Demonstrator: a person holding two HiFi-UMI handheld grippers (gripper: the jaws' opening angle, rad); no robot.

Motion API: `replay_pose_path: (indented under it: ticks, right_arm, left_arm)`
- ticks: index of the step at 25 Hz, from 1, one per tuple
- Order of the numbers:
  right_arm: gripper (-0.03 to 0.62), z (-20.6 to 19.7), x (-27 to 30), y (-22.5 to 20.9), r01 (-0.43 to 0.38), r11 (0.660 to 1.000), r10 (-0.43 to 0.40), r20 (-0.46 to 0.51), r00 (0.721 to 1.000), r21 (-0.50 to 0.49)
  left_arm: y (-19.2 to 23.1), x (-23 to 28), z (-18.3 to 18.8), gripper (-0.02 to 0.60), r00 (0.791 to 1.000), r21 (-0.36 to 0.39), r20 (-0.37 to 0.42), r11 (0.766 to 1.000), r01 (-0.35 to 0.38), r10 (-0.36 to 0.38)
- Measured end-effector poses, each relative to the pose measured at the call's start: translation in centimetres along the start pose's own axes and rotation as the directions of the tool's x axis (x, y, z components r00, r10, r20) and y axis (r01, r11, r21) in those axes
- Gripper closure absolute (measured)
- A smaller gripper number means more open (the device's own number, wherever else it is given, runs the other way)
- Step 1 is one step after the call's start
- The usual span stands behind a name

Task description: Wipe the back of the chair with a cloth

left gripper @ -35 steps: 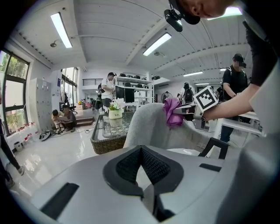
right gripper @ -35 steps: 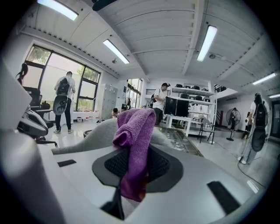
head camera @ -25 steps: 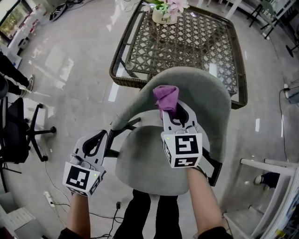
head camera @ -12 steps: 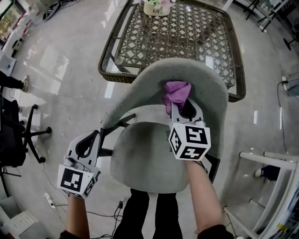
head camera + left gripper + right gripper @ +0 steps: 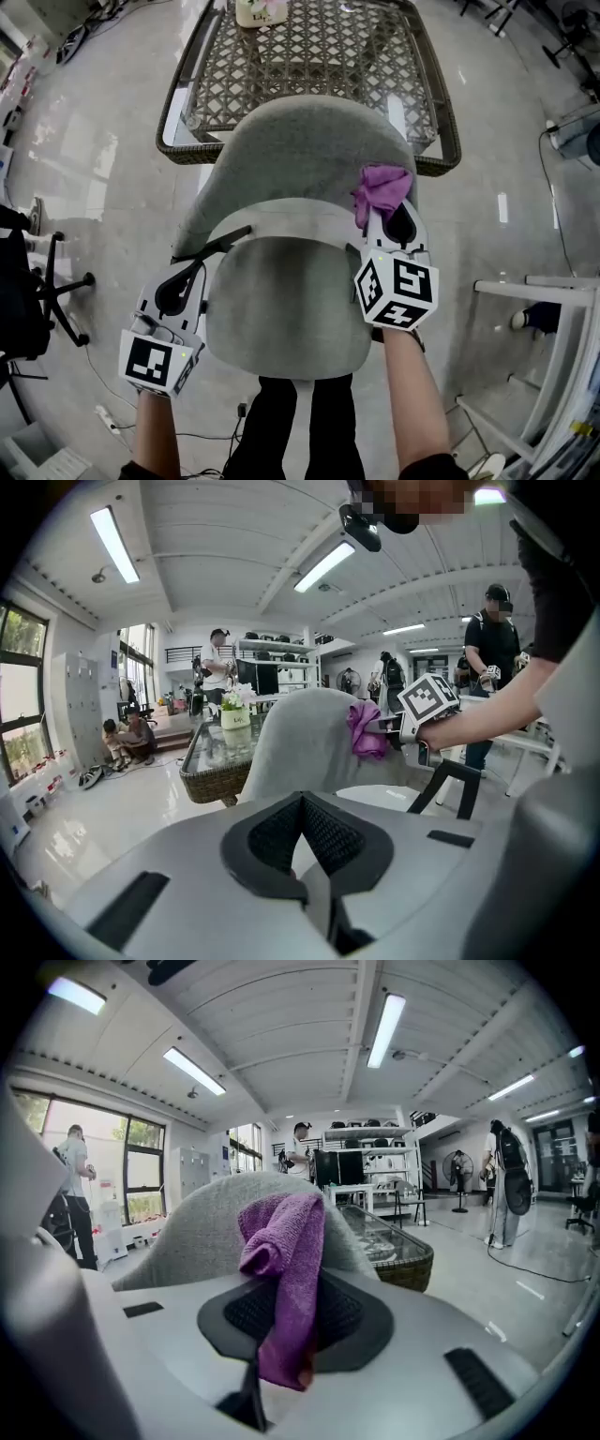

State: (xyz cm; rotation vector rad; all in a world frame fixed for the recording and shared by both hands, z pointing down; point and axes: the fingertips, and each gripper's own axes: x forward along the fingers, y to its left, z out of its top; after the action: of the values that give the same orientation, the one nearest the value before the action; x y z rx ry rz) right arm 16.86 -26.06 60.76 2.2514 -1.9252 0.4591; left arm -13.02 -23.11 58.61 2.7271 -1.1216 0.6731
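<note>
The grey padded chair stands right before me, its curved backrest on the far side. My right gripper is shut on a purple cloth and presses it against the right part of the backrest's top edge. In the right gripper view the cloth hangs over the jaws, with the backrest just behind it. My left gripper is shut with nothing in it, low beside the chair's left armrest. From the left gripper view I see the backrest and cloth.
A wicker table with a glass top stands just beyond the chair, a flower pot on it. A black office chair is at the left, a white frame at the right. Cables and a power strip lie on the floor.
My right gripper has slid the cloth rightward along the top of the backrest, from its middle to its right side. The left gripper has stayed by the left armrest.
</note>
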Motion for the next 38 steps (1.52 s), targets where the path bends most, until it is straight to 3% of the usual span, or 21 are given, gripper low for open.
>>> replay_pose_path:
  ticks: [4, 8, 14, 16, 19, 23, 26, 28, 31, 38]
  right_arm:
    - [0.5, -0.1, -1.3, -0.3, -0.002, 1.0, 0.002, 0.016, 1.0, -0.004]
    - [0.5, -1.5, -1.0, 4.8, -0.126, 0.984, 0.128, 0.004, 0.992, -0.128]
    - [0.499, -4.4, 1.1, 15.4, -0.373, 0.906, 0.368, -0.061, 0.928, -0.201]
    - [0.499, -5.2, 1.9, 17.6, -0.413, 0.888, 0.408, -0.069, 0.91, -0.202]
    - [0.499, -6.7, 3.5, 18.8, -0.429, 0.887, 0.42, -0.084, 0.903, -0.172]
    - [0.499, -8.5, 4.8, 17.7, -0.384, 0.902, 0.372, -0.094, 0.923, -0.197]
    - [0.499, -8.7, 5.6, 14.4, -0.315, 0.929, 0.304, -0.083, 0.949, -0.195]
    - [0.499, -8.6, 5.7, 11.0, -0.236, 0.957, 0.225, -0.083, 0.971, -0.17]
    - [0.499, -9.0, 5.0, 6.0, -0.11, 0.989, 0.102, -0.079, 0.992, -0.103]
    - [0.499, -9.7, 2.4, 0.9, 0.011, 0.999, -0.014, -0.048, 0.999, -0.05]
  left_arm:
    - [-0.4, -0.1, -0.1, 0.572, 1.0, -0.007, 0.006, 1.0, 0.01, -0.01]
    - [0.1, -0.7, -1.2, 0.572, 1.0, -0.018, -0.012, 1.0, 0.0, 0.0]
    - [2.2, -2.3, -2.4, 0.572, 0.998, -0.029, -0.033, 0.999, -0.046, 0.045]
    - [2.6, -3.0, -3.4, 0.572, 0.996, -0.036, -0.074, 0.997, -0.062, 0.059]
    - [3.4, -3.6, -4.4, 0.572, 0.992, -0.033, -0.09, 0.996, -0.088, 0.085]
    - [4.1, -4.0, -5.6, 0.572, 0.988, -0.041, -0.093, 0.991, -0.126, 0.122]
    - [4.0, -3.6, -5.0, 0.572, 0.99, -0.034, -0.056, 0.991, -0.133, 0.131]
    - [3.2, -3.0, -4.7, 0.572, 0.992, -0.024, -0.067, 0.993, -0.112, 0.11]
    - [1.9, -1.4, -3.5, 0.572, 0.997, -0.014, -0.01, 0.997, -0.076, 0.076]
    - [-1.8, 0.3, -4.3, 0.572, 0.996, 0.024, -0.088, 1.0, 0.016, -0.014]
